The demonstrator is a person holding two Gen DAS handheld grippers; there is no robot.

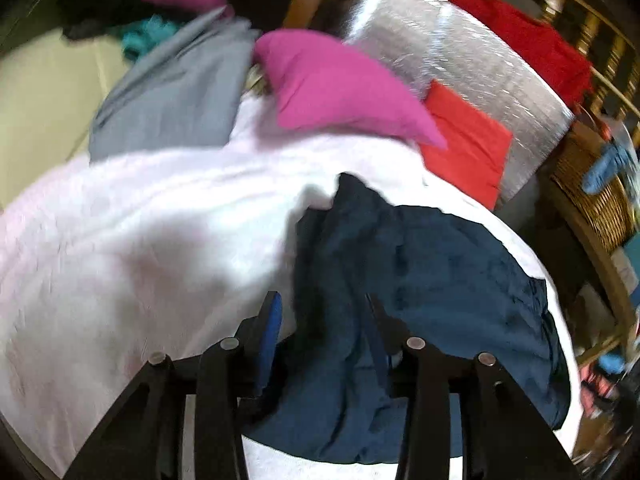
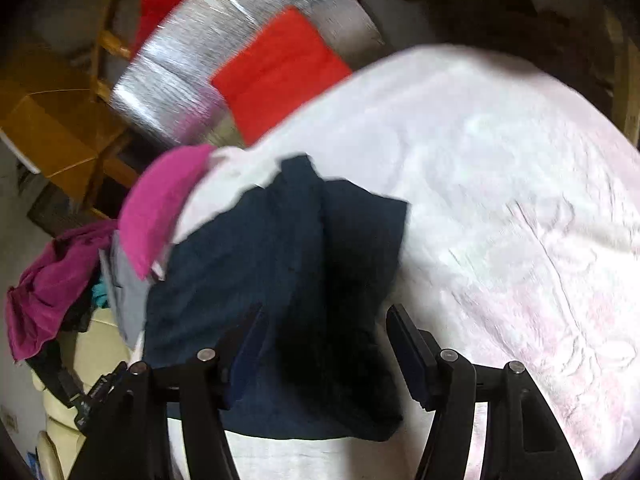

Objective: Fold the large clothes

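Navy garment (image 1: 420,264) lies rumpled on white cover (image 1: 140,240); left tool (image 1: 324,316), right tool (image 2: 324,328) both released above it.

home | bedspread (image 2: 500,184), laundry pile (image 1: 168,80), wicker basket (image 1: 596,200)

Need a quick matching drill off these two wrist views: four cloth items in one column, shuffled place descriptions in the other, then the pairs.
Items
1. navy garment
2. magenta cloth
3. folded red cloth
4. grey cloth

Places
A. on the silver padded surface
B. hanging off the far left edge of the white cover, towards the floor
C. at the cover's far edge, one corner pointing towards the folded red cloth
D. spread on the white cover in front of both the left gripper and the right gripper, jaws apart

Pairs: 1-D, 2-C, 3-A, 4-B
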